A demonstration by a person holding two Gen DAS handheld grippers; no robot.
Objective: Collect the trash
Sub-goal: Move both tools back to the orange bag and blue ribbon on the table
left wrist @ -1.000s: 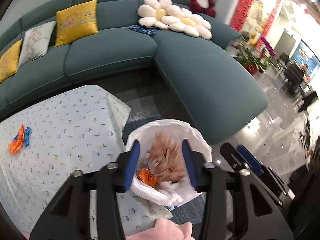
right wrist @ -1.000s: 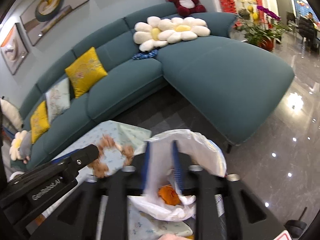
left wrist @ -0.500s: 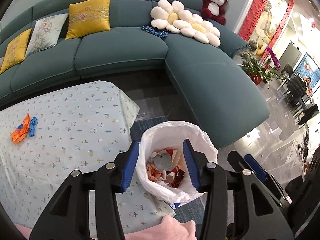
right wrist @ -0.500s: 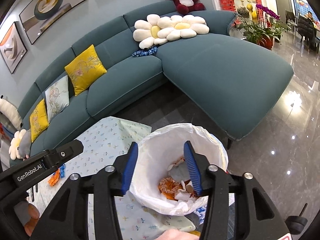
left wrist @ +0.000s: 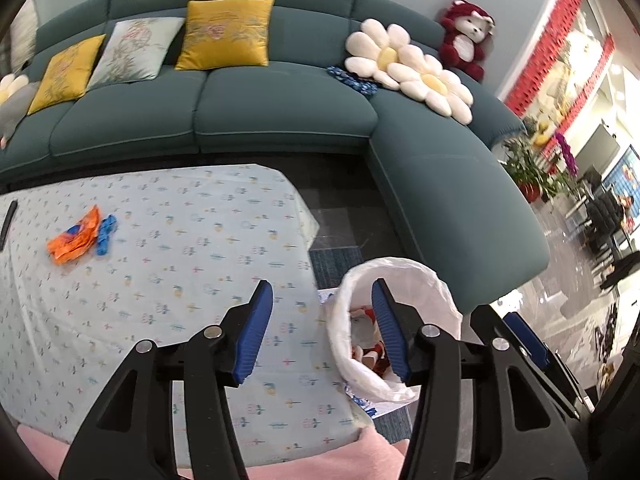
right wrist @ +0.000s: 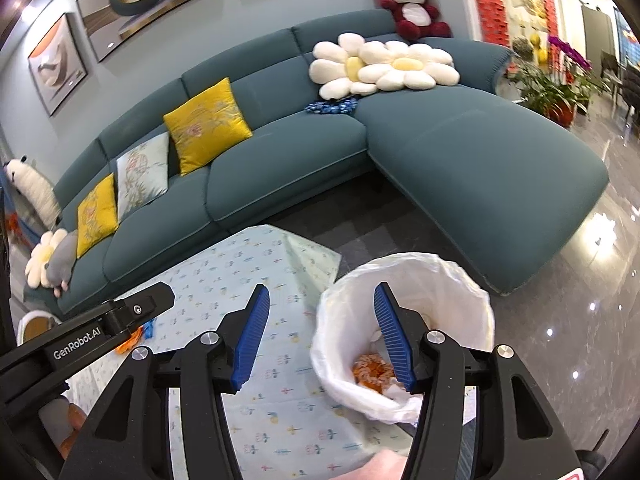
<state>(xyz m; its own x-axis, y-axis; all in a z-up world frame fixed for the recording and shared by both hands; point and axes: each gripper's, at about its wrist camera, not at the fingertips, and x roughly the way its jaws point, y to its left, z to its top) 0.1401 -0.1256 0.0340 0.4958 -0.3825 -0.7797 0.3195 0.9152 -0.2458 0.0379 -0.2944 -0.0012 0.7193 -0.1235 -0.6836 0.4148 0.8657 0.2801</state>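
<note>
A white-lined trash bin (left wrist: 404,280) (right wrist: 460,280) stands off the table's right edge with red and orange scraps inside. An orange wrapper (left wrist: 74,236) and a blue scrap (left wrist: 106,229) lie on the patterned tablecloth (left wrist: 180,248) at the far left. In the right wrist view they are mostly hidden behind the left gripper's arm. My left gripper (left wrist: 322,300) is open and empty above the table edge beside the bin. My right gripper (right wrist: 320,306) is open and empty, its right finger over the bin mouth.
A teal corner sofa (left wrist: 280,120) with yellow cushions, flower pillows and a red plush bear wraps behind the table. Glossy floor (right wrist: 580,300) lies right of the bin. A dark flat object (left wrist: 8,220) sits at the table's far left edge.
The left gripper dropped its trash into the bin and swung left over the table. The right gripper let go of the bag rim, opened and drew back left.
</note>
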